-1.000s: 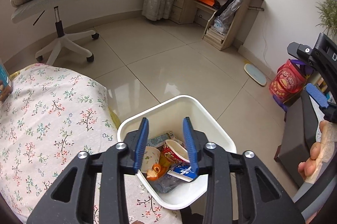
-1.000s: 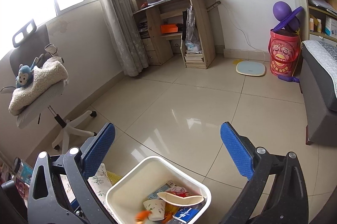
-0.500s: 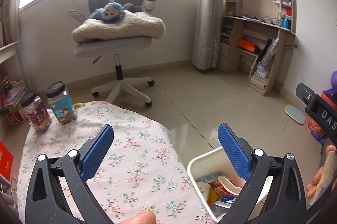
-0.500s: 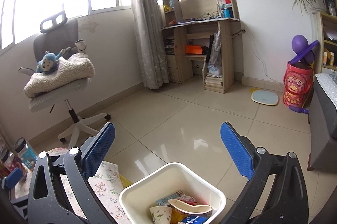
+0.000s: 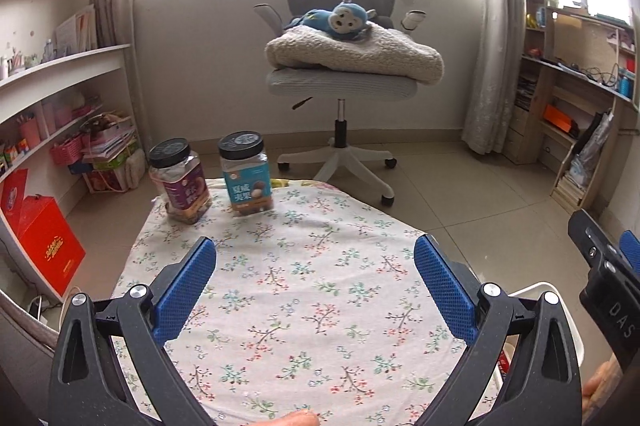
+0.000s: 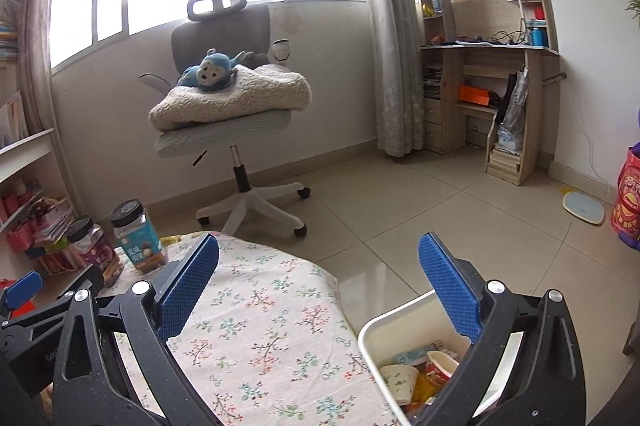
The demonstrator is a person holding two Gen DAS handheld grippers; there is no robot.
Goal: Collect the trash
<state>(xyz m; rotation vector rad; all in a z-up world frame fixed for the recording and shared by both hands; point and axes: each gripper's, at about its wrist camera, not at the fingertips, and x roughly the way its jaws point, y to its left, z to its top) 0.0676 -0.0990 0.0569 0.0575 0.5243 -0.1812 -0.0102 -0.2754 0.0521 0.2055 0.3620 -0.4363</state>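
Left wrist view: the left gripper [image 5: 316, 290] has its fingers [image 5: 186, 288] spread as wide as they go, with nothing between them, after being much narrower a second ago over the bin [image 6: 370, 332]. It has since swung away to face the floral-clothed table [image 5: 304, 266]. In the right wrist view the right gripper [image 6: 318, 290] is likewise wide and empty. The bin, just beside the table's edge, holds cups and wrappers [image 6: 416, 372]. Farther off, two jars [image 5: 212, 181] stand at the table's far end; no loose trash shows, so collecting looks nearly done.
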